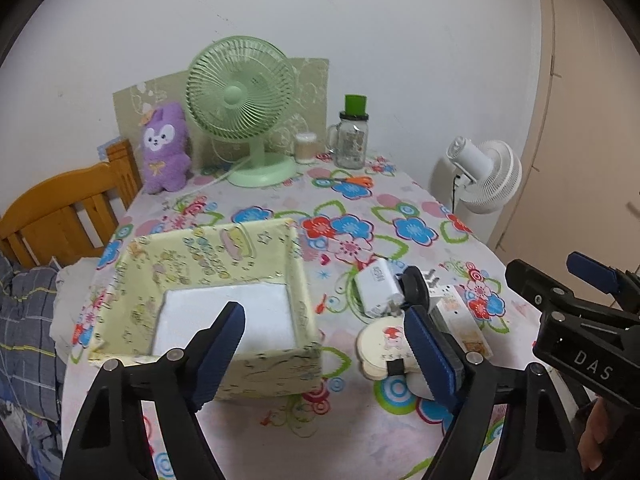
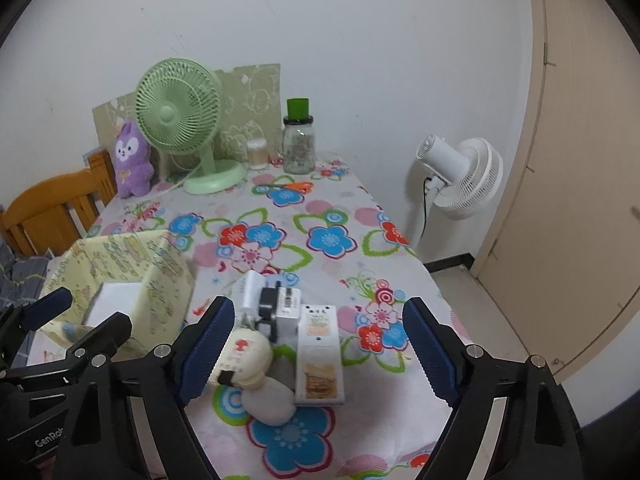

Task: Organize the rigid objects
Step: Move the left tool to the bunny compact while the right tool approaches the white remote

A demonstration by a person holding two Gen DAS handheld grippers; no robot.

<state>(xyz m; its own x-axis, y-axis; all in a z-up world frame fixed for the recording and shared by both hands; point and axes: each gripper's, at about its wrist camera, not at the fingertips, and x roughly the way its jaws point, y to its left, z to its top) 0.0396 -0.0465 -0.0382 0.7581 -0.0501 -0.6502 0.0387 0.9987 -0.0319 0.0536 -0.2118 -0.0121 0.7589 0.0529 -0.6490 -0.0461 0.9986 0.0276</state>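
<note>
Nothing sits in the box at centre left yet; chargers, remote and clutter wait lower centre. Both grippers gape, empty.

Both wrist cameras look forward and downward along their fingers, from close above the near end of the floral tablecloth toward the far wall. The left view sits over the yellow fabric box; the right view, apparently further right, shares the box and green desk fan.
</note>
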